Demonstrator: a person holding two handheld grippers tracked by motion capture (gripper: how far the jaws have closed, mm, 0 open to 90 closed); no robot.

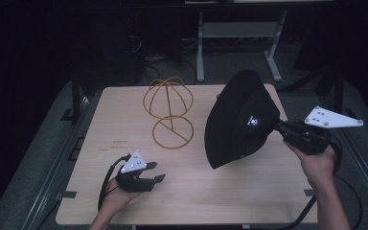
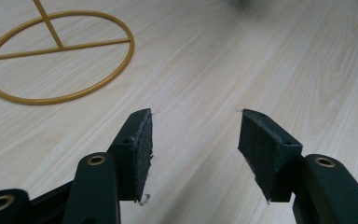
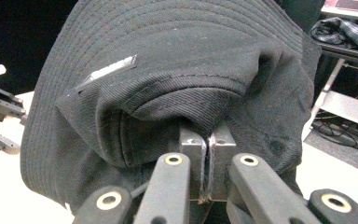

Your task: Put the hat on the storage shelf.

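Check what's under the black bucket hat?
Black fabric bucket hat hangs from the shut right gripper, above bare light wooden table. Tabletop directly beneath it is hidden.

Black hat (image 1: 242, 120) in right tool (image 1: 279, 127), lifted

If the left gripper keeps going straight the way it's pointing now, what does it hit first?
Probably just the bare table. The left gripper is open and aimed along the wood, and the gold wire stand sits off to its left. Depth is hard to judge.
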